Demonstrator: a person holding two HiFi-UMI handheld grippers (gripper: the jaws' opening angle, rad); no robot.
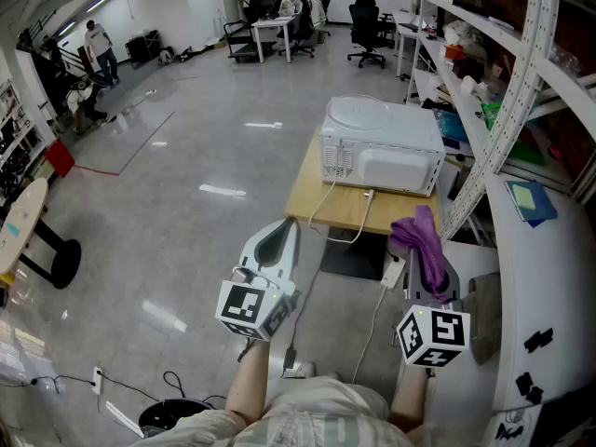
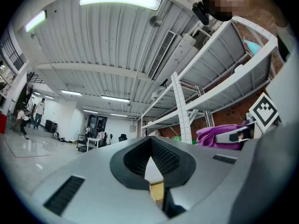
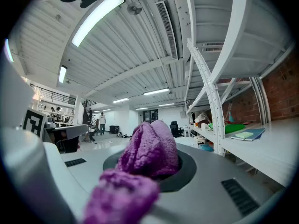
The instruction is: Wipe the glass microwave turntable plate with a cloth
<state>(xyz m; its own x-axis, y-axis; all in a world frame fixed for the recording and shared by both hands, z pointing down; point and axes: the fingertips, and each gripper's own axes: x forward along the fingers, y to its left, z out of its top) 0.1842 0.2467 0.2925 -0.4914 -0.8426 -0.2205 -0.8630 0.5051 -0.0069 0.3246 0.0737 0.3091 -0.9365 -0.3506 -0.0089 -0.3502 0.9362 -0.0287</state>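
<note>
- A person stands on a grey polished floor and holds a two-jaw tong tool in each hand; the camera looks steeply down from the head.
- The left gripper (image 1: pixel 287 229) is raised in front of the body. Its jaws are pressed together at the tips, with nothing between them.
- The right gripper (image 1: pixel 438 282) is raised beside it, with its jaws pinching a purple cloth (image 1: pixel 417 236). The fuzzy cloth bulges up out of the jaws and droops over the front of the tool.
- Each tool carries a cube with black-and-white square markers, one on the left (image 1: pixel 250 307) and one on the right (image 1: pixel 433 335), close to the person's wrists.
- Ahead of both tools and well apart from them, a white microwave (image 1: pixel 382 152) stands on a small wooden table (image 1: pixel 321 203). Its vented back faces the person.
- A pale round disc (image 1: pixel 366 112) lies flat on top of the microwave. It looks like the glass turntable plate, though it is too faint to be sure. Neither tool touches it.
- A white cord (image 1: pixel 328 198) runs from the microwave's back down over the table edge.
- On the right stands a white metal rack (image 1: pixel 521 73) with cluttered shelves.
- Far across the room are desks, black office chairs (image 1: pixel 368 26) and a few people (image 1: pixel 98 49).
</note>
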